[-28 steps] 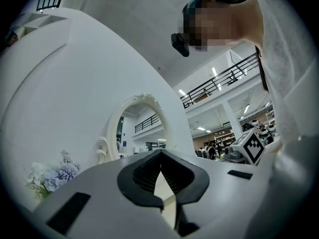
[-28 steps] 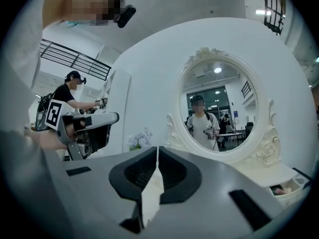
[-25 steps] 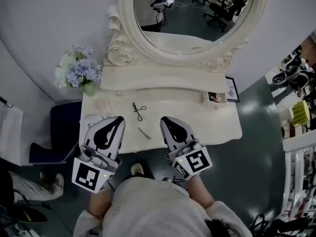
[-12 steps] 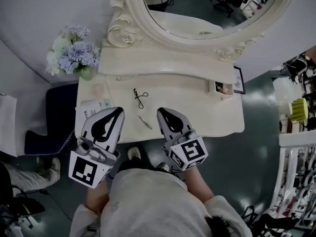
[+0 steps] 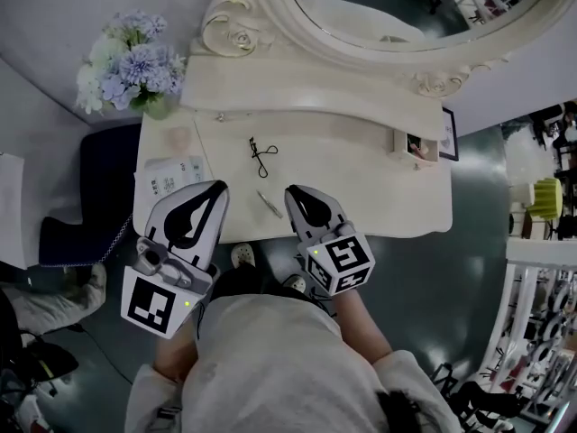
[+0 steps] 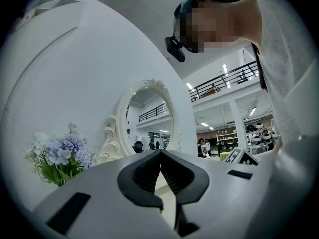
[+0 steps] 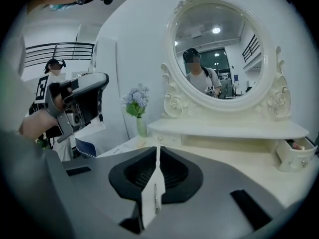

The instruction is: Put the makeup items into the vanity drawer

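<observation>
your left gripper point(image 5: 216, 188) and right gripper point(image 5: 294, 191) hover over the front edge of the vanity top point(image 5: 361, 179), each with its jaws pressed together on nothing. the slim silver stick point(image 5: 268, 204) lies on the top between the two tips, nearer the right one, touching neither. the eyelash curler point(image 5: 261, 156) lies just beyond it, toward the mirror point(image 5: 406, 7). the small drawer point(image 5: 416, 145) stands open at the right end, well apart from both grippers.

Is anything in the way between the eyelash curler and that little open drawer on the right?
Nothing visible: the tabletop between the eyelash curler and the open drawer is bare. The thin stick lies nearer the front edge, off that path.
</observation>
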`<state>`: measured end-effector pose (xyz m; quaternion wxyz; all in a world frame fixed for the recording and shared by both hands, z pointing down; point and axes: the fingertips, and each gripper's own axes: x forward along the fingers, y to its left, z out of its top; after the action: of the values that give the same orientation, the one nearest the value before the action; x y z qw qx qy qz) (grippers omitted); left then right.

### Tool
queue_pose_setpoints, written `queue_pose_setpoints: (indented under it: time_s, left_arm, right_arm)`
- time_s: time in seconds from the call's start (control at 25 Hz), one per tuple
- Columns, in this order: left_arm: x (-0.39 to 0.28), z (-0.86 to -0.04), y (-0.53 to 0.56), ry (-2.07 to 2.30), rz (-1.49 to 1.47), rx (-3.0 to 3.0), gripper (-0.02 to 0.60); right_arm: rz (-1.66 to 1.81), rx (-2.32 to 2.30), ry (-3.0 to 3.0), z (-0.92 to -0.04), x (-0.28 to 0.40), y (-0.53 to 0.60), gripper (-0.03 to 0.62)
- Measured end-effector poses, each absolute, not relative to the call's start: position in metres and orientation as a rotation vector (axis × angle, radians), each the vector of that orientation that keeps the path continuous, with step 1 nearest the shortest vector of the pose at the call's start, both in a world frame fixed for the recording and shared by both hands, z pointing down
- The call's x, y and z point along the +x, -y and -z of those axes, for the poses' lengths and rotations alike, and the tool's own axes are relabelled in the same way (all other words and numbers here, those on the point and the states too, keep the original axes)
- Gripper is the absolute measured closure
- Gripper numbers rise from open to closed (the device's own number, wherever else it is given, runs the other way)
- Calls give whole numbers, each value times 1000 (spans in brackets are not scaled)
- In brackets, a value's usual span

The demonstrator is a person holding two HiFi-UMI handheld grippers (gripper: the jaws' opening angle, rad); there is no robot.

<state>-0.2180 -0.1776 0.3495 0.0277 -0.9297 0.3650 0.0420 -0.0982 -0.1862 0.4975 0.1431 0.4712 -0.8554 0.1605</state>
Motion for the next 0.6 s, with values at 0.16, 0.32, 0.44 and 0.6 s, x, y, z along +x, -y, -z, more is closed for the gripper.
queue_pose_setpoints:
  time_s: [0.16,0.32,0.44,0.6]
  left_arm:
    - [-222,-355,175,-1135,-127,-2879,568]
    - [-228,-359,172,-1157,-130,-2884,568]
    - [-232,-361,171,-1171,-127,-2885,568]
    - [-236,-362,168,-1182,-130,-2884,568]
  right_arm:
    - [-569,1331,2405,-528,-99,180,568]
    - [-623,1290,2343,-553,-100,174,566]
    - [-641,1257,2306,-569,-103,170,566]
    - [-662,1215,2261,-586,-106,165,566]
